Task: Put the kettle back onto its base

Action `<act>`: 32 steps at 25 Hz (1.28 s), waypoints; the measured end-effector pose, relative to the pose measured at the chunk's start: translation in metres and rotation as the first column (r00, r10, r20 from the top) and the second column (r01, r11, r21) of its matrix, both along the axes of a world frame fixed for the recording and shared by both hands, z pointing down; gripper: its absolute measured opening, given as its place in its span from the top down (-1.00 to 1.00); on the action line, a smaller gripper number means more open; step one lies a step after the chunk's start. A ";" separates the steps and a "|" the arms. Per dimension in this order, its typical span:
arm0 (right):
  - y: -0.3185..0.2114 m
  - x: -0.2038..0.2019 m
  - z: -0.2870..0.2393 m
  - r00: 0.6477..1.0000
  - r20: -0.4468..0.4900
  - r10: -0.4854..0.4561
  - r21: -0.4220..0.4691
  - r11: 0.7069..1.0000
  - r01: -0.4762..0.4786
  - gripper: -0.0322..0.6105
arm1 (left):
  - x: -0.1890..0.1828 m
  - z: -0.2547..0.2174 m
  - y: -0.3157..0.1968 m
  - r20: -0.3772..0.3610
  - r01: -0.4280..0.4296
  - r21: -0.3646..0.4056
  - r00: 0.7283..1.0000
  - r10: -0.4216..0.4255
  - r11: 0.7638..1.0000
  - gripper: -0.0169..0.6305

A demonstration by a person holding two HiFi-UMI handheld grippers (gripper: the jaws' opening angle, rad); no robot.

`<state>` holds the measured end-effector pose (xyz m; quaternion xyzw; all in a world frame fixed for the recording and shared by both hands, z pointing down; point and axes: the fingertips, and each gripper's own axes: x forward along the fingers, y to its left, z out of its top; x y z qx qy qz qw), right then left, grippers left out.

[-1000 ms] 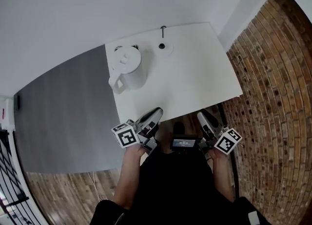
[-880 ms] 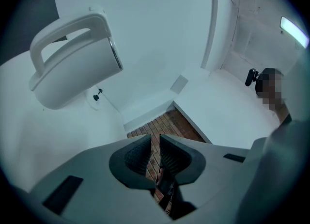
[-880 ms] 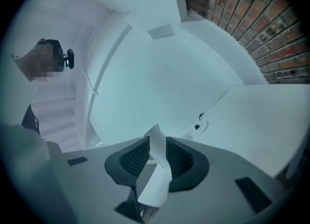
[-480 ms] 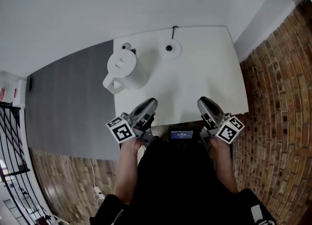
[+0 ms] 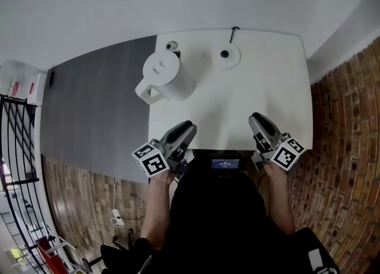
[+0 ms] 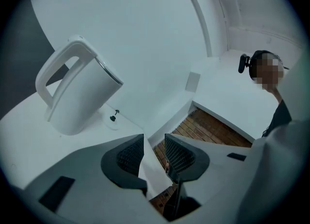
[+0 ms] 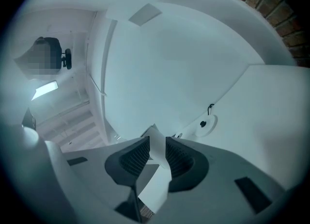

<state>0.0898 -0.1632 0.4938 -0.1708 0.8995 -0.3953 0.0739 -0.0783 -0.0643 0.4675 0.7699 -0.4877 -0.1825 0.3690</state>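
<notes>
Filling most of the head view, the white bench point(image 5: 261, 95) carries only the task's things, both set along its far side and well apart from the near edge where the person stands.

Next in size, the kettle point(image 5: 166, 77) stands upright on the bare bench top near the far left corner. It is off its base and close beside it, to the base's left. It is plain white, with a round lid on top and a loop handle that points toward the left edge, so it looks easiest to take from the left side. Seen from the left gripper view, the kettle point(image 6: 77, 92) shows a smooth body tapering upward and a wide gap inside the handle.

Both grippers hover level over the near edge, not yet reaching. The left gripper point(image 5: 185, 129) points toward the kettle; its jaws are opening, a narrow gap between them with nothing in it. The right gripper point(image 5: 258, 118) has its jaws slightly parted and also holds nothing.

Smallest, the base point(image 5: 225, 56) is a flat white disc with a dark connector at its centre and a cord running off the far edge. Its top is bare, ready to receive the kettle.
</notes>
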 end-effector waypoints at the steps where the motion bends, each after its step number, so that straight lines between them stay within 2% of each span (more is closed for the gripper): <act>1: 0.000 -0.005 -0.002 1.000 -0.004 -0.011 0.006 1.000 0.011 0.59 | -0.004 0.000 0.000 0.007 0.012 0.007 1.000 -0.012 1.000 0.53; 6: -0.003 -0.029 -0.005 0.999 -0.037 -0.037 0.008 0.999 0.037 0.59 | -0.038 0.014 -0.005 0.052 0.080 0.013 0.995 -0.081 0.997 0.42; 11: -0.008 -0.065 -0.015 0.996 -0.065 -0.056 0.020 0.998 0.058 0.59 | -0.096 0.037 -0.003 0.162 0.176 -0.055 0.973 -0.165 0.983 0.38; 15: -0.015 -0.094 -0.021 0.993 -0.094 -0.067 0.043 0.997 0.071 0.59 | -0.157 0.057 0.004 0.309 0.309 -0.099 0.913 -0.266 0.946 0.32; 18: -0.017 -0.105 -0.025 0.989 -0.135 -0.059 0.055 0.996 0.067 0.59 | -0.186 0.057 -0.002 0.399 0.342 -0.056 0.869 -0.293 0.938 0.25; 20: -0.016 -0.111 -0.025 0.986 -0.157 -0.049 0.059 0.997 0.059 0.59 | -0.195 0.050 -0.012 0.458 0.304 -0.002 0.847 -0.269 0.953 0.23; 24: -0.016 -0.115 -0.022 0.983 -0.185 -0.003 0.057 0.998 0.014 0.59 | -0.196 0.043 -0.033 0.569 0.126 0.062 0.811 -0.139 0.990 0.23; 26: -0.015 -0.114 -0.022 0.980 -0.199 0.024 0.056 0.998 -0.013 0.59 | -0.193 0.039 -0.041 0.596 0.051 0.085 0.797 -0.092 0.995 0.23; 29: -0.014 -0.111 -0.021 0.975 -0.214 0.057 0.054 0.997 -0.047 0.59 | -0.190 0.030 -0.050 0.605 -0.018 0.119 0.794 -0.058 0.993 0.23; 32: -0.014 -0.105 -0.018 0.971 -0.226 0.079 0.047 0.996 -0.070 0.59 | -0.182 0.029 -0.054 0.621 -0.076 0.106 0.784 -0.006 0.991 0.27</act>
